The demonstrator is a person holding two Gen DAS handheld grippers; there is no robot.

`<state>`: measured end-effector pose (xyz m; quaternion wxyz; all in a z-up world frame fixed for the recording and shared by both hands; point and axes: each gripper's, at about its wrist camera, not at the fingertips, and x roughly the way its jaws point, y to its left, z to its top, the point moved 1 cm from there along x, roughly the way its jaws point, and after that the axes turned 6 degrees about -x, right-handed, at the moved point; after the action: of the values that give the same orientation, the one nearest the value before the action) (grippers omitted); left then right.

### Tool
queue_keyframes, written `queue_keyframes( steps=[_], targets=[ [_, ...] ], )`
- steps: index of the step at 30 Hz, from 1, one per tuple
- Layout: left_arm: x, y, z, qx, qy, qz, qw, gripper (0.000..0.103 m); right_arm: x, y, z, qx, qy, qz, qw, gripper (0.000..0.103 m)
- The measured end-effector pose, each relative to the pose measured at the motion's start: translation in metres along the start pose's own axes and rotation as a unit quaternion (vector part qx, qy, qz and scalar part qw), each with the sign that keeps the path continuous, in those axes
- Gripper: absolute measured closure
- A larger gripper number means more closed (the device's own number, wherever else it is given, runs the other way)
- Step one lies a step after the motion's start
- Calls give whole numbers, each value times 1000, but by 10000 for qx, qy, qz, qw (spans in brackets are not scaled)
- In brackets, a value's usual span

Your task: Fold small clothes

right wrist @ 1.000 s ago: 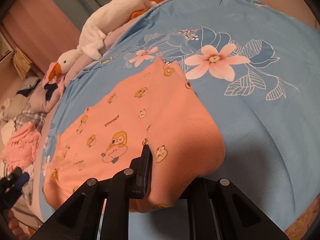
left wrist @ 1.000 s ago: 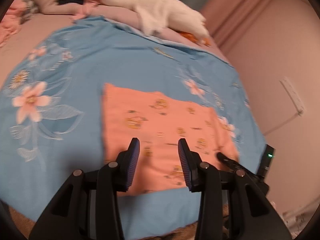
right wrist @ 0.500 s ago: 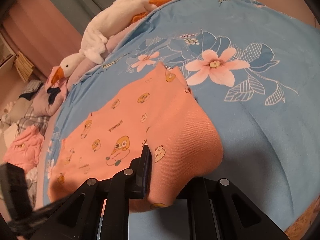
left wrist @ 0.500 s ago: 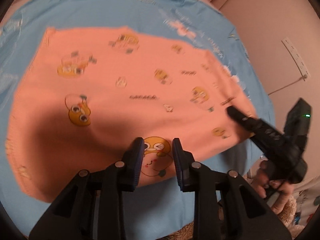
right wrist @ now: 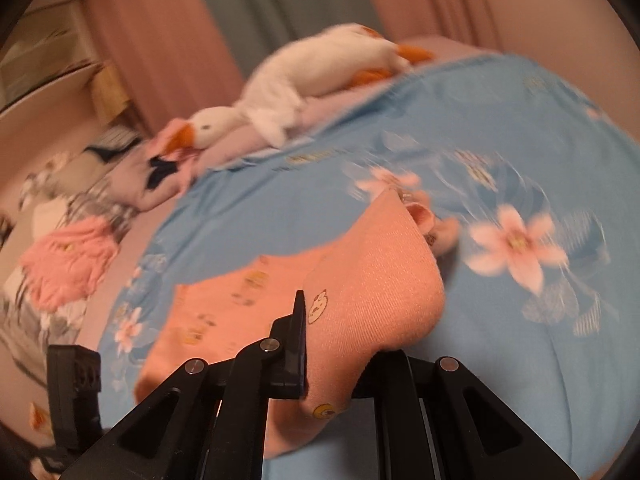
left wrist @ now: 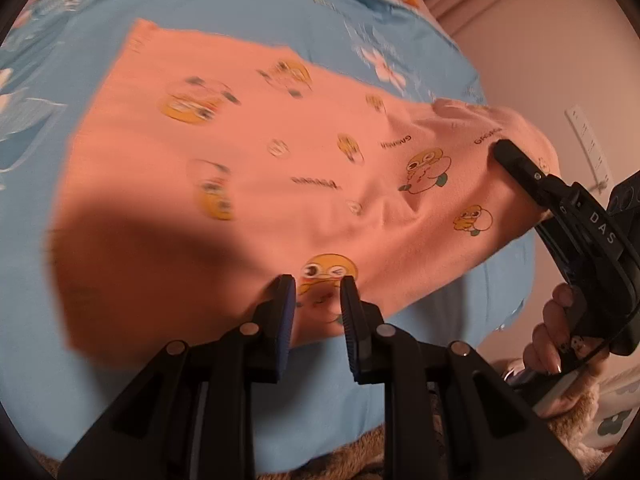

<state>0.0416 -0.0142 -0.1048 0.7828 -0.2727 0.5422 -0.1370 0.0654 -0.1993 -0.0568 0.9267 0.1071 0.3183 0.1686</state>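
A small orange garment (left wrist: 280, 160) printed with yellow cartoon ducks lies spread on a blue floral bedspread (left wrist: 240, 16). My left gripper (left wrist: 318, 280) points down at the garment's near edge. Its jaws are closing, with a strip of the fabric between them and a gap still showing. My right gripper (right wrist: 336, 312) is shut on the garment's (right wrist: 376, 292) right edge and holds that side raised off the bed; the cloth drapes over and hides one finger. In the left wrist view the right gripper (left wrist: 504, 148) reaches in from the right, held by a hand (left wrist: 556, 332).
A white plush goose (right wrist: 320, 64) lies along the far edge of the bed. A pile of other clothes (right wrist: 68, 268), pink on top, sits at the far left. A wall with a power strip (left wrist: 588, 140) runs close along the bed's right side.
The left gripper has come down to the garment's near edge and its jaws have narrowed. The right gripper has risen and rolled, lifting the gripped edge of the garment.
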Motion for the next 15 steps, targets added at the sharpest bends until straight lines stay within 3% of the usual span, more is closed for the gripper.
queue_keyframes(
  steps=[5, 8, 15],
  targets=[
    [-46, 34, 6, -463, -440, 50, 9979, 78, 10, 47, 10, -955, 121, 410, 9945, 91],
    [-70, 55, 5, -683, -743, 205, 9947, 78, 25, 79, 7, -1579, 329, 622, 9849, 91],
    [-95, 89, 1, -1150, -976, 447, 9875, 74, 62, 126, -34, -2355, 1156, 1023, 9595, 91]
  ],
)
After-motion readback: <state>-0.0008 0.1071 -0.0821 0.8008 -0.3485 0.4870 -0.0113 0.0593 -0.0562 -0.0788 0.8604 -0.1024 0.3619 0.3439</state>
